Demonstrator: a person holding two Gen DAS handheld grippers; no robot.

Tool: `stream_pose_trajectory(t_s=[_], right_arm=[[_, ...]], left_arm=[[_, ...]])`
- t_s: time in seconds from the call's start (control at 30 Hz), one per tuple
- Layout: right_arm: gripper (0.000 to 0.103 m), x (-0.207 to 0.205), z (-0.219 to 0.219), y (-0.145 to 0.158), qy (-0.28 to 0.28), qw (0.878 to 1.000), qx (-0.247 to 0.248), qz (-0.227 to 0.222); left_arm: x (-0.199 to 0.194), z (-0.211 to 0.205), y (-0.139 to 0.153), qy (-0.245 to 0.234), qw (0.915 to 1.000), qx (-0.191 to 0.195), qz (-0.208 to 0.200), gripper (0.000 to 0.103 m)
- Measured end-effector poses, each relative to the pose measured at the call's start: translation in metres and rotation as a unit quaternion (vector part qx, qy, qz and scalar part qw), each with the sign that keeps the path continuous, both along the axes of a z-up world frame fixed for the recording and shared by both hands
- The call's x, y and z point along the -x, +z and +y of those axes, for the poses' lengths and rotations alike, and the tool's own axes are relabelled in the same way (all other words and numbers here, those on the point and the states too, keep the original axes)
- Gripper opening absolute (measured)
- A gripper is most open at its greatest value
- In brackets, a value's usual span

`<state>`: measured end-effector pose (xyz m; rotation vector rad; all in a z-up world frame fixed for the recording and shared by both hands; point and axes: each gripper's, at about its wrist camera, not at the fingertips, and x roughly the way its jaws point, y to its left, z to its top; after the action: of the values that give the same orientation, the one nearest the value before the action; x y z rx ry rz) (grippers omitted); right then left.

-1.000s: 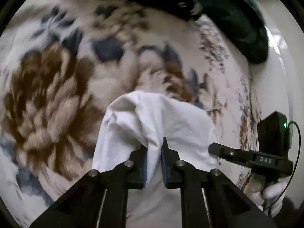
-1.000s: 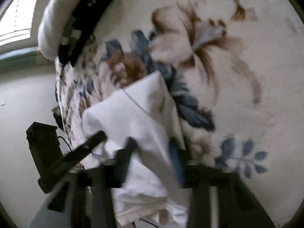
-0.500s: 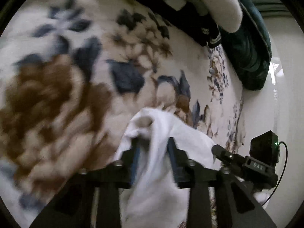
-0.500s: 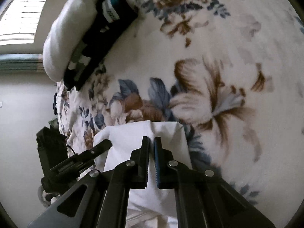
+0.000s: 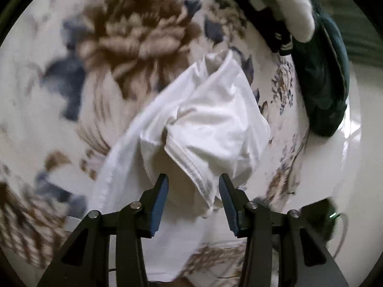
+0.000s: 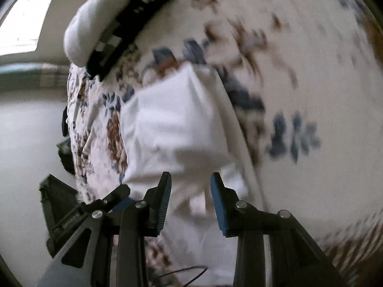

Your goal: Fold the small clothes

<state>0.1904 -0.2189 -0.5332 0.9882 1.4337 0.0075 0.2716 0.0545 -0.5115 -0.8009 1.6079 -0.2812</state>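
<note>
We are looking down along both tools at a white garment lying partly folded on a bed covered by a floral blanket (brown and blue blooms on a pale ground). In the left wrist view, the left tool is standing with its jaws moderately apart and opening; a hemmed edge of the garment is hanging loosely between the blue pads without being pressed by either one. The garment is lying just ahead of this tool, a folded flap on top and a long strip running down toward the lower left. In the right wrist view, the right tool is likewise opening, its jaws at a moderate gap, with the garment lying beneath and ahead of them; the blur is keeping us from telling whether the cloth is brushing a pad, but neither pad is clamping it. Part of the left tool is showing at the lower left of that view. At the far edge of the bed, a white bundle and a dark green cushion are resting well apart from the garment.
</note>
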Motion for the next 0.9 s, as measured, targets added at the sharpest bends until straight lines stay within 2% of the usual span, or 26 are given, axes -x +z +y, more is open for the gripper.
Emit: stream_pose_trajectory(t_s=[0.1, 0.13, 0.17, 0.27, 0.43, 0.67, 0.7, 0.73, 0.9], right_arm=[[0.036, 0.016, 0.002, -0.023, -0.031, 0.998, -0.034, 0.033], [0.036, 0.018, 0.002, -0.03, -0.045, 0.997, -0.049, 0.039], [0.036, 0.02, 0.002, -0.039, -0.06, 0.995, -0.064, 0.048], [0.036, 0.026, -0.003, -0.058, -0.105, 0.988, -0.088, 0.069], [0.036, 0.037, -0.007, -0.079, -0.156, 0.978, -0.091, 0.107], [0.035, 0.048, -0.006, -0.093, -0.21, 0.966, -0.1, 0.116], [0.03, 0.051, -0.009, -0.093, -0.218, 0.964, -0.101, 0.11], [0.001, 0.054, -0.012, -0.089, -0.22, 0.966, -0.092, 0.1], [0.002, 0.068, -0.014, -0.065, -0.2, 0.975, -0.052, 0.084]], left_arm=[[-0.002, -0.009, -0.009, 0.012, 0.9999, 0.003, -0.008, 0.038], [-0.003, -0.011, -0.008, 0.011, 0.9997, 0.002, -0.022, 0.023], [-0.003, -0.013, -0.006, 0.008, 0.9994, -0.001, -0.033, 0.001], [-0.004, -0.012, 0.01, -0.013, 0.9973, -0.019, -0.07, 0.002], [-0.003, -0.001, 0.01, -0.015, 0.9977, -0.019, -0.063, 0.002], [0.004, 0.001, 0.005, -0.024, 0.9976, -0.025, -0.06, 0.002], [0.005, 0.002, 0.005, -0.023, 0.9976, -0.025, -0.06, 0.002], [0.007, 0.002, 0.005, -0.023, 0.9976, -0.025, -0.061, 0.002], [0.019, 0.001, 0.002, -0.044, 0.9962, -0.044, -0.061, 0.002]])
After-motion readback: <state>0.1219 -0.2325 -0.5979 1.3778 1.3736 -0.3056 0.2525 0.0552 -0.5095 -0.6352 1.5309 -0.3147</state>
